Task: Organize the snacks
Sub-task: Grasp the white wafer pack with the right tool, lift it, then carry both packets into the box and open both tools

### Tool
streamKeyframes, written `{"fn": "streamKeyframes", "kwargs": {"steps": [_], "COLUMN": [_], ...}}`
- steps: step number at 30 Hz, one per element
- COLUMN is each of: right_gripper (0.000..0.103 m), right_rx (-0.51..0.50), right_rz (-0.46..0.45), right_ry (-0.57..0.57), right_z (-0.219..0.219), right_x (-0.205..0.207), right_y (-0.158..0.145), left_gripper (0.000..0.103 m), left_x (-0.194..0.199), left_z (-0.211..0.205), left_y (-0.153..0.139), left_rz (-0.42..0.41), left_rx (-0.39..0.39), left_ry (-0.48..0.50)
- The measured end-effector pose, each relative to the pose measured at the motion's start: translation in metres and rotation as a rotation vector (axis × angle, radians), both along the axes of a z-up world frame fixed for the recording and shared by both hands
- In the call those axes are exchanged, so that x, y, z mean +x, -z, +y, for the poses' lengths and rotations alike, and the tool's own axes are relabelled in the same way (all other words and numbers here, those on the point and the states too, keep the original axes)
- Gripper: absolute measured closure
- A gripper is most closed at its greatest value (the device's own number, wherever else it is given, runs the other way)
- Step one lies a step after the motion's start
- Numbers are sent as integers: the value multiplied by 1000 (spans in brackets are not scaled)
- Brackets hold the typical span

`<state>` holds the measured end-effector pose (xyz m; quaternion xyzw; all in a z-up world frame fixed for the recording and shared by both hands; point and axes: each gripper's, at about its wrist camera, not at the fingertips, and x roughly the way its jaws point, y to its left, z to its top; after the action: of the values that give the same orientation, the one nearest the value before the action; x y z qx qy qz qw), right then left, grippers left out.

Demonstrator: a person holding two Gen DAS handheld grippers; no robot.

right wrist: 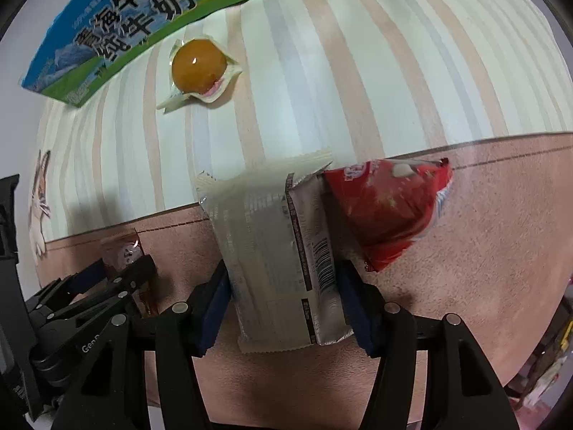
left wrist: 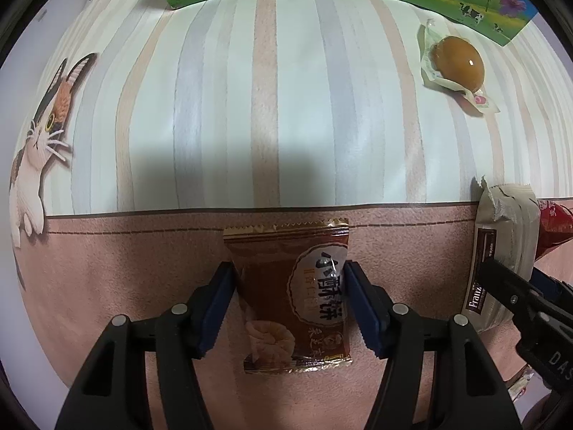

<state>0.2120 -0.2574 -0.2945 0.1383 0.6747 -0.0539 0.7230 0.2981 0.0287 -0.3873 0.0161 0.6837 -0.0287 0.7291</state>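
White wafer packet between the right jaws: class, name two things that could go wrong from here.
1. The red snack bag touches the white wafer packet; lifting may drag it along.
2. The left gripper pinches the brown biscuit packet by its soft sides, so it may slip or crush.

Both wrist views look down, sharing the packaged egg [left wrist: 458, 66].

Both views are evenly and fairly brightly lit from above, with a soft dark shadow on the striped cloth [left wrist: 286, 107] just beyond each gripper. A small glare spot sits on the wrapped egg [left wrist: 460, 61], and the fisheye bends the stripes outward into black corners; detail stays sharp near centre, softer at the rims
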Motion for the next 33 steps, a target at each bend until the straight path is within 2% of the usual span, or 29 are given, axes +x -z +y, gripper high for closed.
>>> {"fn": "streamKeyframes", "kwargs": {"steps": [3, 8, 12, 13, 20, 23, 28, 33], "right_gripper": [33, 31, 38, 39, 41, 41, 41, 41], "right_rx": [-13, -77, -128, -135, -120, -96, -86, -74], "right_rz": [16, 30, 11, 4, -51, -68, -139, -246], "right_ry": [-36, -89, -105, -106, -124, -128, -156, -168], "right_z": [0, 15, 24, 25, 28, 30, 22, 24], "right_x": [9, 16, 13, 12, -3, -9, -10, 1], "right_y": [7, 20, 23, 22, 6, -6, -47, -107], "left_gripper": [42, 42, 47, 50, 51, 51, 51, 51], "left_x": [-3, -11, -17, -19, -29, -32, -37, -36], "left_z": [4, 11, 13, 14, 18, 19, 23, 25], "left_y": [4, 12, 11, 10, -6, -23, -63, -106], "left_rz": [-4, -21, -44, -47, -64, -98, -190, -269], "left_rx": [-3, 1, 6, 2, -18, -22, -22, -48], "left_ry": [-2, -9, -27, -33, -53, -52, -43, -43]}}
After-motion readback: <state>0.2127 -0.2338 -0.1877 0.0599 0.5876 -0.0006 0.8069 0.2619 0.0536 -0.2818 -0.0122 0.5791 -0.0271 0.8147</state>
